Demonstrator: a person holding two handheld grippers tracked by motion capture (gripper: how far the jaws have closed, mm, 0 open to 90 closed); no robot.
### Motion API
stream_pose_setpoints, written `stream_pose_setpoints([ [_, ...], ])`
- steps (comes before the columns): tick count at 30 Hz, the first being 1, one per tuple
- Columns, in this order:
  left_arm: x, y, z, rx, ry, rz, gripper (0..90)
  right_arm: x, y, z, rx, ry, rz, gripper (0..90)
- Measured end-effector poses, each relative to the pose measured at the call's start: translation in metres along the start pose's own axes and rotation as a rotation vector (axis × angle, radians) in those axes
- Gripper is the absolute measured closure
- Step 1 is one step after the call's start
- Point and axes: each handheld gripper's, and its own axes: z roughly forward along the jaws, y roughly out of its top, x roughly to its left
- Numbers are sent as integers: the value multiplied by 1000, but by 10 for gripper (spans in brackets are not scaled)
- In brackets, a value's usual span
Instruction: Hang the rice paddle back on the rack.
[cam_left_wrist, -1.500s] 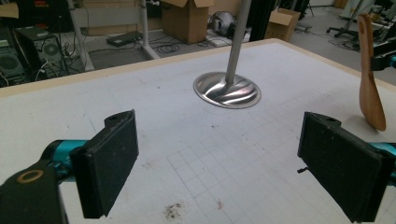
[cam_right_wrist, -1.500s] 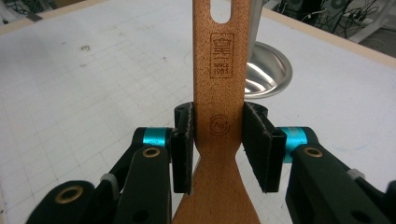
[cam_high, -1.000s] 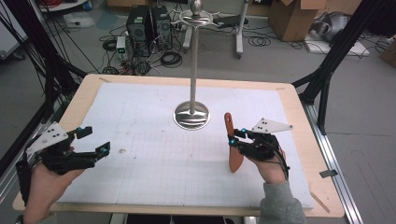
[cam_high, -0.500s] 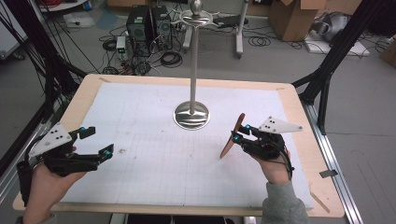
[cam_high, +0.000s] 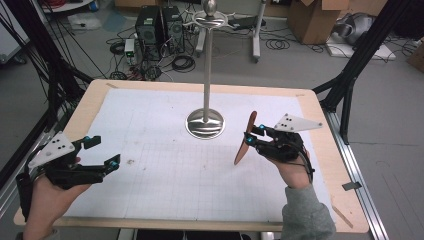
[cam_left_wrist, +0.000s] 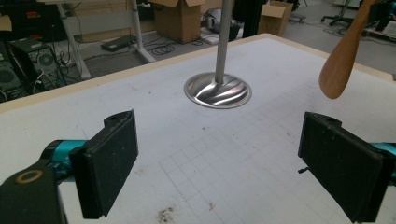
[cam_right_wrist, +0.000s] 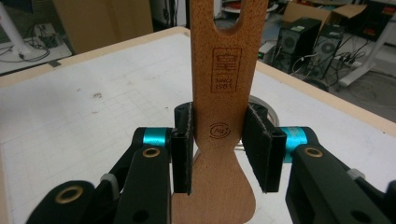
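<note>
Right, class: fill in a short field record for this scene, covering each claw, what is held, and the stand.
Left claw: open, nothing between its jaws, low over the mat
Right claw: shut on the wooden spatula
Wooden spatula: tilted, blade end down, clear of the mat
Metal stand: upright pole on round base, mid-table
Table: wooden edge, white grid mat

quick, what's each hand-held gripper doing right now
left hand-held gripper: open, holding nothing.
right hand-held gripper: closed on the wooden spatula.

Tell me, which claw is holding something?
The right claw: its pads clamp the wooden spatula. The left claw is open, nothing between its jaws.
</note>
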Motion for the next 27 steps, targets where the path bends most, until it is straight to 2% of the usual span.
stream_pose_setpoints([
  [3, 0, 0, -1, 3, 2, 0, 125, -1, 6, 3, 3, 10, -4, 646],
  [10, 1, -2, -4, -1, 14, -5, 125, -8, 24, 2, -26, 36, 6, 646],
  [12, 1, -2, -5, 0, 11, -4, 125, -11, 31, 3, -29, 69, 23, 646],
  [16, 1, -2, -5, 1, 12, -4, 125, -12, 38, 3, -23, 58, 12, 646],
  [22, 0, -3, -5, 5, 12, -6, 125, -20, 57, 2, -35, 71, 13, 647],
  [27, 1, -4, -4, 6, 12, -9, 125, -24, 65, 2, -50, 86, 13, 647],
])
